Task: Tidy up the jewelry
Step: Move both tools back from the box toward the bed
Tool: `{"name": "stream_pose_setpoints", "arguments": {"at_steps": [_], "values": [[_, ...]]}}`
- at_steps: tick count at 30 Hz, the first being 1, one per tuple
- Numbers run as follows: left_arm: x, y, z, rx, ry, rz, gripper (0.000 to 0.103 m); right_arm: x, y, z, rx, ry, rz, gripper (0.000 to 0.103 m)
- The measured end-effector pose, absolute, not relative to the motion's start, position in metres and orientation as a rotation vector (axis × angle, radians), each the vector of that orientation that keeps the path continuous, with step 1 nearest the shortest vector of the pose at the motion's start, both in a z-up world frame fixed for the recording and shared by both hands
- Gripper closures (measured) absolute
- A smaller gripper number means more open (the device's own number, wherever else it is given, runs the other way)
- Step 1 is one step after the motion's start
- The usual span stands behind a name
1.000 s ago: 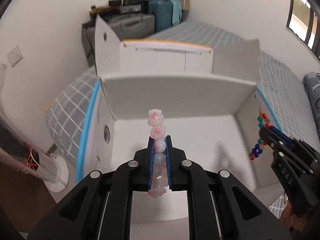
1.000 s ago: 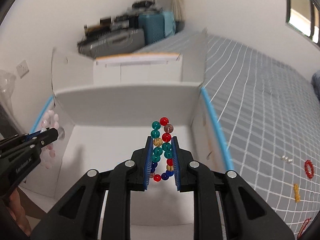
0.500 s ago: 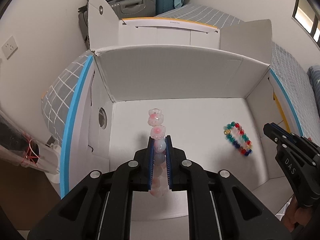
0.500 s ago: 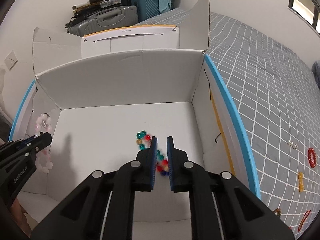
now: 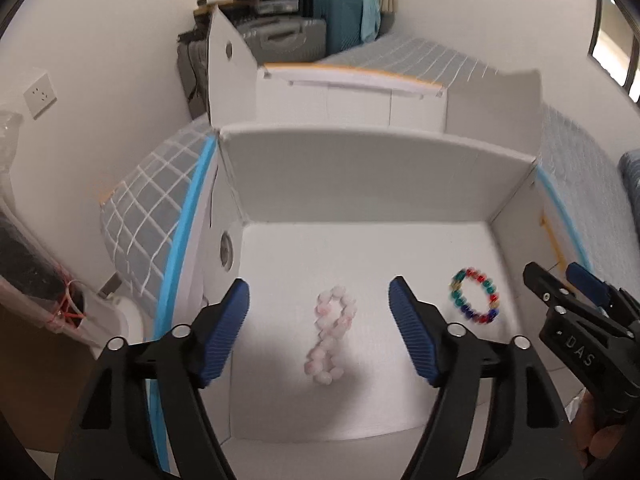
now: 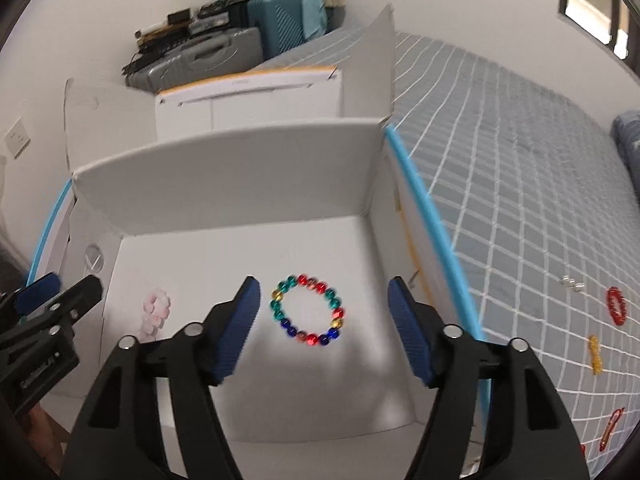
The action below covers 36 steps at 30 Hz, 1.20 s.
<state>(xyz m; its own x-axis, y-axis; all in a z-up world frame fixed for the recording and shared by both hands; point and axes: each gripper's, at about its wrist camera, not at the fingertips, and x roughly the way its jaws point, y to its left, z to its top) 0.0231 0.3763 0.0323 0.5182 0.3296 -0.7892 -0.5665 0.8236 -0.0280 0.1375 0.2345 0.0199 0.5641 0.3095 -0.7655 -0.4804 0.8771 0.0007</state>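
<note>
Over the white box [image 5: 360,184], both my left gripper [image 5: 319,308] and right gripper [image 6: 323,308] hang spread and empty, with the pink bracelet [image 5: 331,334] and colored bracelet [image 6: 308,311] lying inside, so next I judge I must reach for the red bracelet [image 6: 616,306] on the bedspread [image 6: 520,184].

The room is bright with soft light. A window [image 6: 592,4] glows white at the top right. Both pictures look a bit blurry. The pink beads [image 5: 331,334] are smeared, with a soft gray shadow around them. Straight lines bend near the round edges, and the corners are black.

Grey checked bed [image 6: 500,168] carries white box [image 6: 224,168]; red bracelet [image 6: 616,306], yellow piece [image 6: 595,354] lie beside.
</note>
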Motion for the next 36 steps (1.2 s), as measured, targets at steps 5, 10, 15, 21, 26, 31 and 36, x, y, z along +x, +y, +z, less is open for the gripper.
{"name": "stream_pose_setpoints", "arguments": {"at_steps": [5, 10, 15, 21, 26, 31, 36], "values": [[0.017, 0.371, 0.042, -0.275, 0.842, 0.564, 0.014, 0.135, 0.228, 0.029, -0.193, 0.816, 0.464, 0.021], [0.012, 0.364, 0.050, -0.270, 0.807, 0.570, 0.008, 0.135, 0.214, 0.039, -0.145, 0.780, 0.447, 0.008], [0.008, 0.347, 0.064, -0.264, 0.749, 0.558, 0.006, 0.133, 0.188, 0.060, -0.110, 0.715, 0.406, 0.008], [0.018, 0.310, 0.081, -0.246, 0.690, 0.483, 0.006, 0.132, 0.136, 0.080, -0.074, 0.661, 0.347, 0.008], [0.029, 0.265, 0.089, -0.226, 0.669, 0.403, 0.006, 0.129, 0.077, 0.087, -0.068, 0.639, 0.278, 0.008], [0.040, 0.199, 0.086, -0.161, 0.655, 0.289, 0.006, 0.123, 0.010, 0.085, -0.038, 0.645, 0.211, 0.008], [0.048, 0.137, 0.068, -0.130, 0.665, 0.180, 0.006, 0.114, -0.057, 0.076, -0.011, 0.657, 0.133, 0.008]]}}
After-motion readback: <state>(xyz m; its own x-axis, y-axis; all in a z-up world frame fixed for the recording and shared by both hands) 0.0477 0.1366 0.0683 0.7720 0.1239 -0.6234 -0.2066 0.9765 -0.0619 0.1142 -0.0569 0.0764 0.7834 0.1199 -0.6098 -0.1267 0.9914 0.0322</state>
